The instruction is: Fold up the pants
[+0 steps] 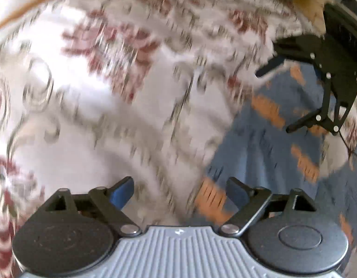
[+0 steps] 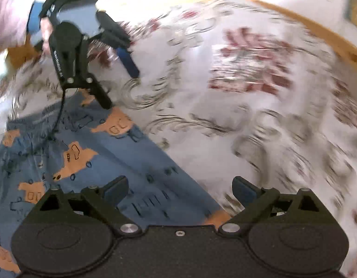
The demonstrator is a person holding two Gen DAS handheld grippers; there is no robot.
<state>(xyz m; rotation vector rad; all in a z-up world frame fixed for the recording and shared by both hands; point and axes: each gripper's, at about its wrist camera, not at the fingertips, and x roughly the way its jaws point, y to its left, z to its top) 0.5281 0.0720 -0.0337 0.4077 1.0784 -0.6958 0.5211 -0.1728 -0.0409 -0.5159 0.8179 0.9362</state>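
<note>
Pants: blue fabric printed with orange vehicle shapes and small dark outline drawings. They lie flat on a white cloth with red flowers and grey scrollwork. Light creases run along the fabric. Both views are motion-blurred, the cloth pattern most of all.

Right wrist view: pants fill the sector from 7 to 10 o'clock, one straight edge running from about 10 o'clock down to the frame's lower middle. The print is sharpest here; the orange shapes read as trucks. Right tool at 6 o'clock, fingers spread wide, nothing between them; its left finger is over the pants, its right finger over the cloth. Left tool at 10 o'clock, also spread, one blue-padded finger over the cloth, the other at the pants' far edge; contact cannot be told. Behind it, at 10 to 11 o'clock, a hand and a pink sleeve, blurred. A wooden edge curves across 1 to 2 o'clock.

Left wrist view: pants sit at 3 to 5 o'clock, print smeared to orange streaks. Left tool at 6 o'clock, spread and empty, with a grey ribbed body that the other view does not show. Right tool at 2 to 3 o'clock, spread, seen from the side above the pants. Cloth covers the rest. Wooden edge at 10 to 11 o'clock.
</note>
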